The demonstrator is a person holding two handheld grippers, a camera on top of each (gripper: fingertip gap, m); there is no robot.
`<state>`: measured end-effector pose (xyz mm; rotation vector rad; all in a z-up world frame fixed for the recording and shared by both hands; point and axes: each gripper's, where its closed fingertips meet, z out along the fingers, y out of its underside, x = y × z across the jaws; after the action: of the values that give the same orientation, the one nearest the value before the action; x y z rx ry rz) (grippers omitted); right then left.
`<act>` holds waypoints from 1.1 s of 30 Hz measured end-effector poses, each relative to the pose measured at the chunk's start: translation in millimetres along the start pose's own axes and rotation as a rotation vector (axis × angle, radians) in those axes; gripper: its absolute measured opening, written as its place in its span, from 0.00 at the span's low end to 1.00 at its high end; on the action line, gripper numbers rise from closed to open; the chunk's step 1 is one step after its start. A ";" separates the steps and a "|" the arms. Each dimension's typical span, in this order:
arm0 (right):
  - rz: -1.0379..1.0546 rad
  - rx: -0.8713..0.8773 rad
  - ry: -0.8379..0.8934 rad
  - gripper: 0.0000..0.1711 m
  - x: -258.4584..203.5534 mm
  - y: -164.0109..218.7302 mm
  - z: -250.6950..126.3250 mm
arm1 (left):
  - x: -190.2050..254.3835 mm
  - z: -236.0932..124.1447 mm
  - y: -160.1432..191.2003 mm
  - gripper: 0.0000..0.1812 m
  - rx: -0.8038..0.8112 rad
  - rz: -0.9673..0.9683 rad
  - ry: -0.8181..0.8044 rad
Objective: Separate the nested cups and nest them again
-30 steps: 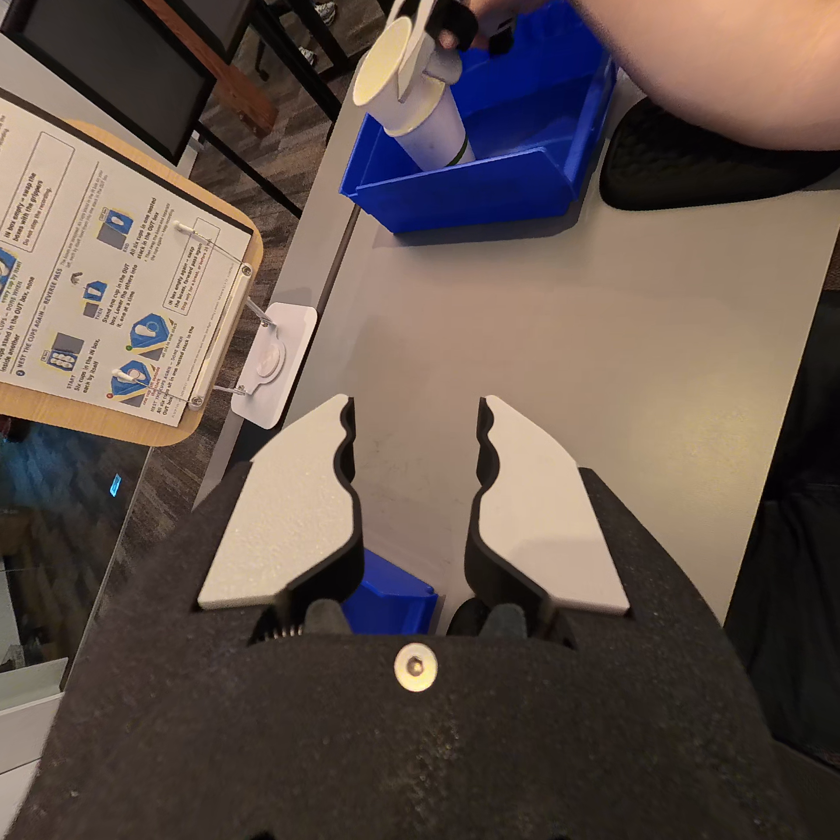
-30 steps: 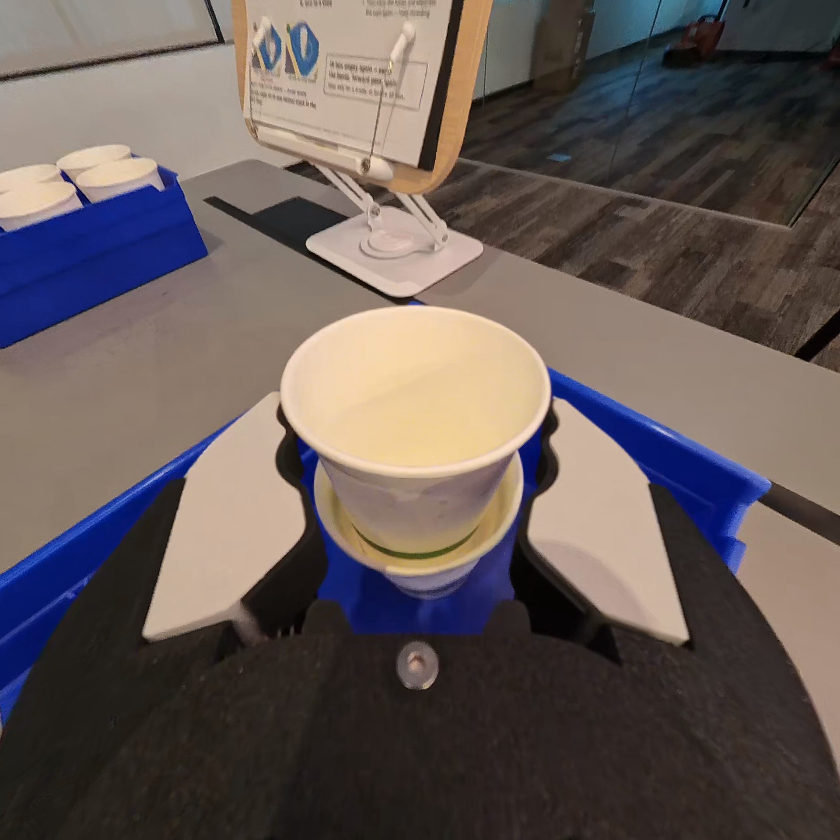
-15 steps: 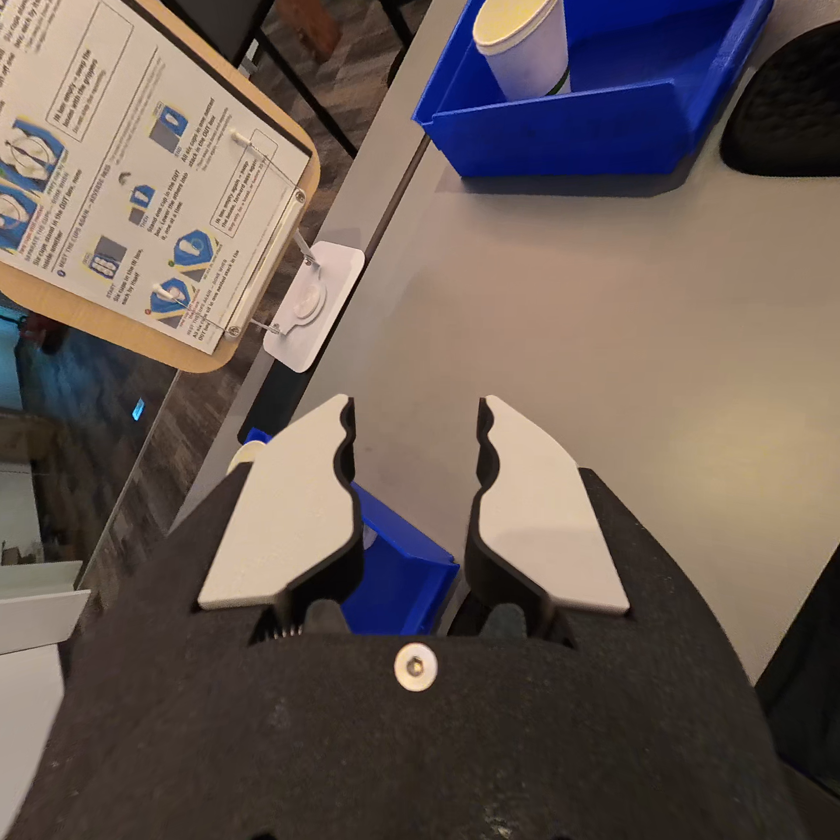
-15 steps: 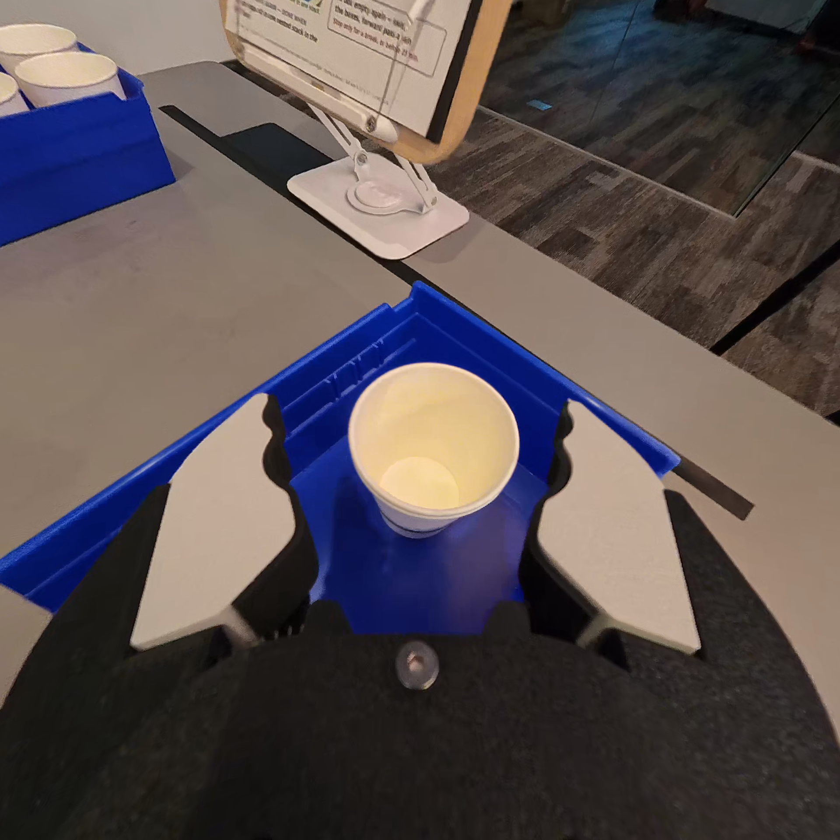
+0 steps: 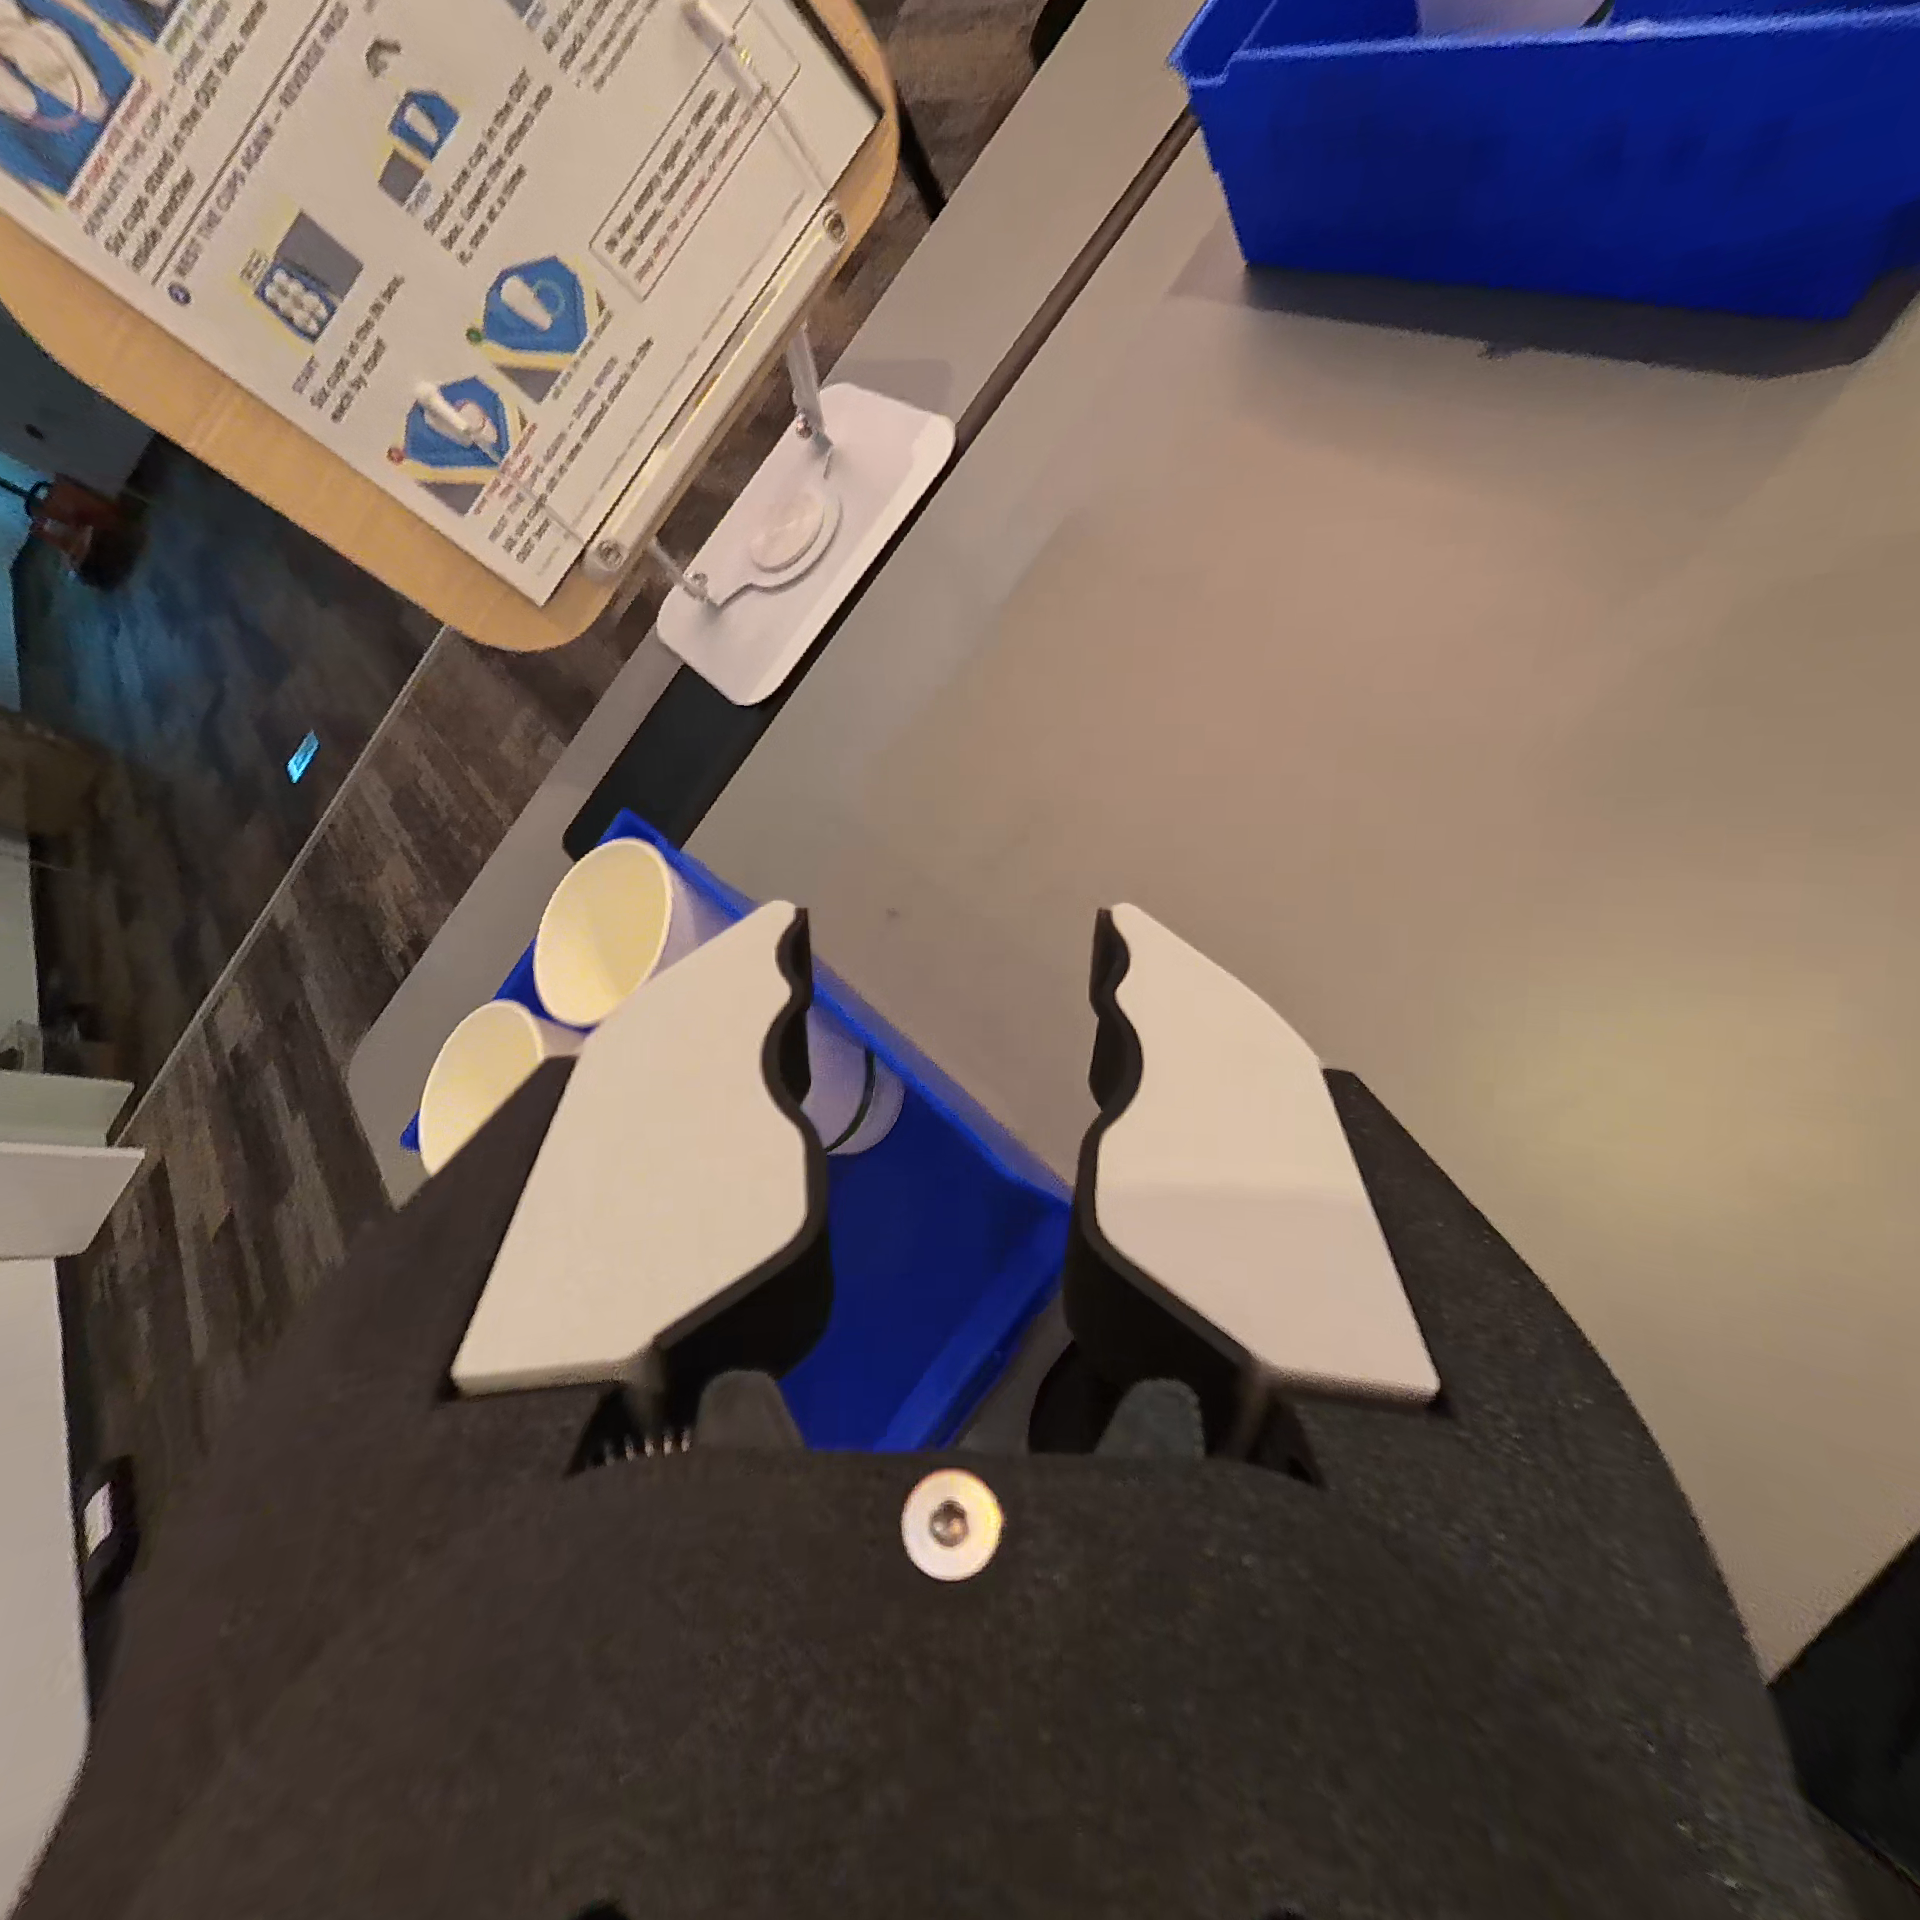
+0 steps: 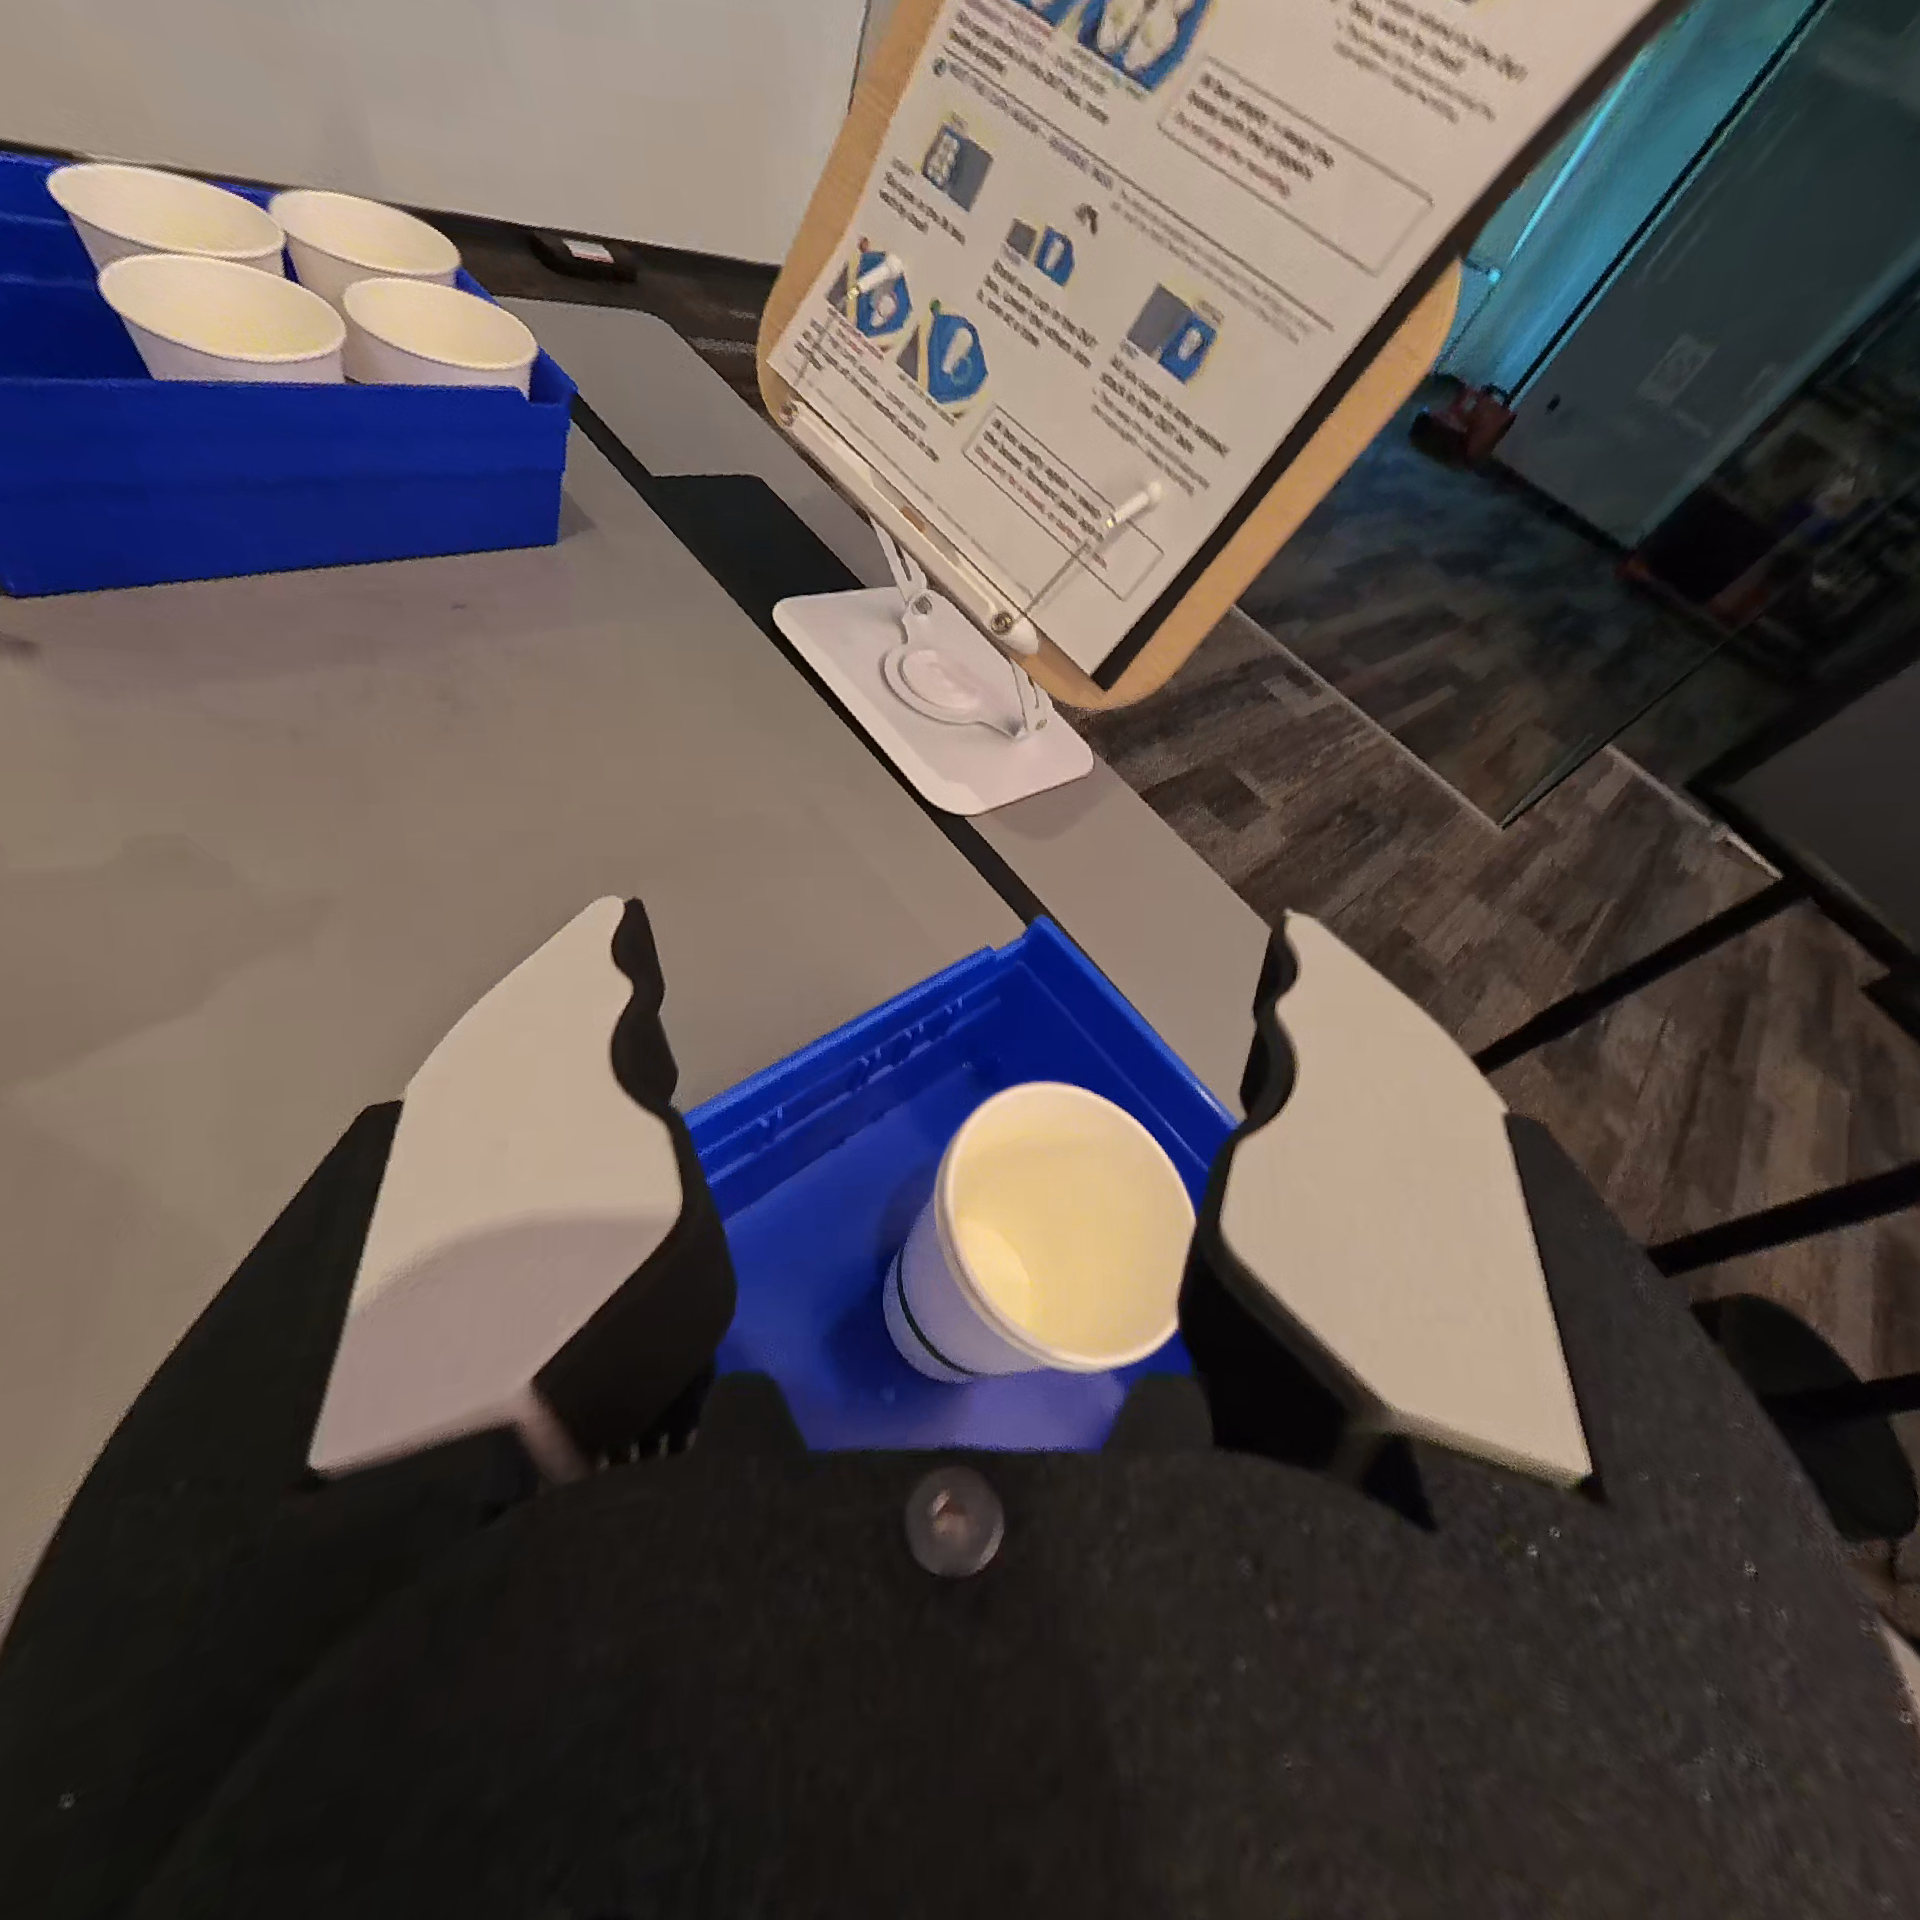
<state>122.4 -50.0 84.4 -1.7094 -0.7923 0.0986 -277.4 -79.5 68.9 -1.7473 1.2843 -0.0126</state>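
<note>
Gaping jaws, both grippers | tapered paper cup [image 6: 1049,1236] upright | blue plastic bin [image 6: 883,1049]

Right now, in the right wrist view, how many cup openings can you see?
5: four in the far blue bin at; one in the near bin, possibly nested cups.

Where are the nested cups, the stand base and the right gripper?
nested cups [image 6: 1049,1236]: right wrist view, inner wall of top cup.
stand base [image 6: 935,707]: right wrist view, white plate.
right gripper [image 6: 956,997]: right wrist view, between fingertips.
</note>
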 end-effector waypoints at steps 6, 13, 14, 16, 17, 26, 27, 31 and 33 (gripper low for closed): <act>-0.081 0.005 -0.037 0.62 -22.3 -19.9 5.8 | -28.7 2.6 36.4 0.28 -0.111 -0.040 -0.054; -0.158 0.046 -0.067 0.61 -43.5 -42.2 11.4 | -62.6 16.4 100.4 0.27 -0.318 -0.051 -0.122; -0.163 0.043 -0.076 0.61 -46.4 -42.9 12.5 | -65.6 19.6 108.8 0.27 -0.343 -0.051 -0.121; -0.177 0.029 -0.080 0.61 -49.6 -42.7 14.9 | -69.4 27.4 123.9 0.27 -0.389 -0.048 -0.104; -0.183 0.025 -0.083 0.61 -51.0 -42.7 16.0 | -71.1 31.5 130.9 0.26 -0.409 -0.046 -0.093; -0.185 0.006 -0.102 0.61 -54.8 -39.9 20.4 | -76.0 76.7 139.2 0.24 -0.397 0.058 0.022; -0.185 0.000 -0.102 0.61 -54.5 -38.6 21.1 | -71.0 82.2 135.6 0.24 -0.386 0.092 0.050; -0.192 -0.034 -0.105 0.60 -54.9 -32.7 23.6 | -60.9 101.1 130.3 0.21 -0.392 0.143 0.121; -0.191 -0.035 -0.111 0.60 -56.0 -32.2 24.3 | -61.0 107.5 134.4 0.20 -0.417 0.144 0.139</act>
<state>53.9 -57.9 86.8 -1.6636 -1.0416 0.0490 -351.1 35.3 -52.4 -2.0243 1.5981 0.2361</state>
